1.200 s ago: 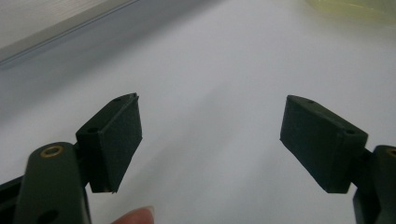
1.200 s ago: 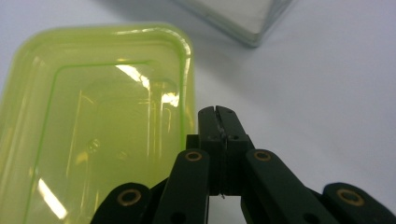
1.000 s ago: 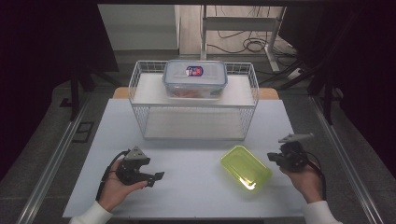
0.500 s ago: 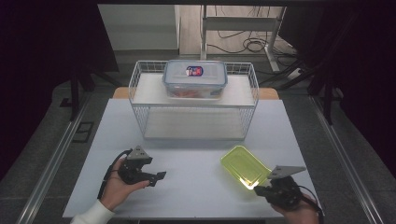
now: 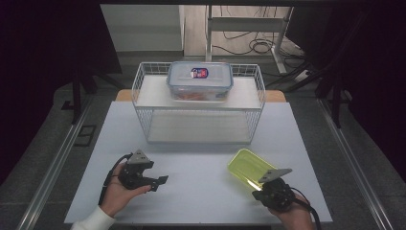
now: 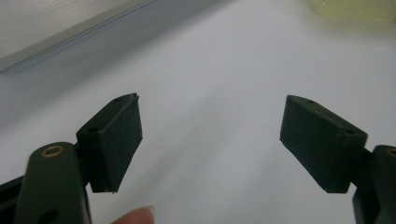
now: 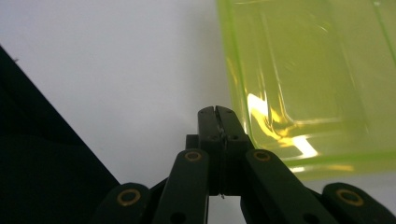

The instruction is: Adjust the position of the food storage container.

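Right claw (image 5: 261, 188) has dropped from mid-right to the lower right of the high view, jaws pressed together and empty, at the near corner of the yellow tray (image 5: 249, 167) on the desk (image 5: 191, 158). Left claw (image 5: 160, 180) unchanged, wide apart, empty; likely a tray pickup coming.

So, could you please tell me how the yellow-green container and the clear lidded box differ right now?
The yellow-green container lies open and empty on the white table, just ahead of the right tongs. The clear lidded box is closed, holds something orange, and sits raised on the wire rack. It also looks larger. Both are see-through, rectangular and ungripped.
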A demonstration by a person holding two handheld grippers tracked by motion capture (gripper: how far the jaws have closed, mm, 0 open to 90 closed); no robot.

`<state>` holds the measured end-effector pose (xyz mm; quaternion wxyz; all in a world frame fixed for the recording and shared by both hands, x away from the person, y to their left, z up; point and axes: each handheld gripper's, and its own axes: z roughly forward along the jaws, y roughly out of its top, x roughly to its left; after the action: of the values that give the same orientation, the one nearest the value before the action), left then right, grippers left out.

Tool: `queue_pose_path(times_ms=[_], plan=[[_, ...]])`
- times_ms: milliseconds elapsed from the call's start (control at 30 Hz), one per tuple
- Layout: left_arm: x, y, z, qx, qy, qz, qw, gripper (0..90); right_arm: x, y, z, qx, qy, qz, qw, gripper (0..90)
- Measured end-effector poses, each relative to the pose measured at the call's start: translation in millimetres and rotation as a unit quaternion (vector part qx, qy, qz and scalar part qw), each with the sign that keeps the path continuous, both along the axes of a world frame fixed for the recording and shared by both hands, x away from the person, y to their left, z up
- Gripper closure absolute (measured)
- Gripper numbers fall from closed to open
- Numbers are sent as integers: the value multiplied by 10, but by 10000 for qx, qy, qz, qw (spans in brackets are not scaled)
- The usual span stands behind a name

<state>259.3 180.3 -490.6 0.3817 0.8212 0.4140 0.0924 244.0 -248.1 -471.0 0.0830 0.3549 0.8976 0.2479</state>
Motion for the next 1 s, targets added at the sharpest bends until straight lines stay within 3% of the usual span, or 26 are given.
queue_pose_path(times_ms=[167, 200, 467, 533, 667, 733, 800, 900, 1000], plan=[[-4, 11, 5, 2, -12, 20, 10000, 204, 40, -182, 14, -49, -58, -273, 9996, 894], [-1, 7, 3, 9, -7, 18, 10000, 204, 80, -282, 24, -80, -110, -446, 9989, 894], [15, -4, -10, 26, 20, 17, 10000, 203, 157, -489, 19, -6, -140, -711, 9974, 894], [13, -3, -3, 24, 9, 22, 10000, 203, 125, -512, 85, 159, -198, -698, 9972, 894], [18, 0, 2, 5, -1, 29, 10000, 202, 139, -542, 236, 210, -433, -826, 9954, 894], [28, 1, 2, -29, 24, 40, 10000, 202, 242, -601, 361, 217, -659, -1089, 9916, 894], [32, 3, 6, -52, 16, 47, 10000, 200, 370, -656, 395, 158, -695, -1337, 9885, 894], [36, 14, 17, -93, 18, 74, 9999, 197, 598, -734, 330, 18, -668, -1815, 9811, 894], [42, 25, 19, -102, 23, 95, 9999, 196, 761, -768, 205, -117, -626, -2090, 9758, 894]])
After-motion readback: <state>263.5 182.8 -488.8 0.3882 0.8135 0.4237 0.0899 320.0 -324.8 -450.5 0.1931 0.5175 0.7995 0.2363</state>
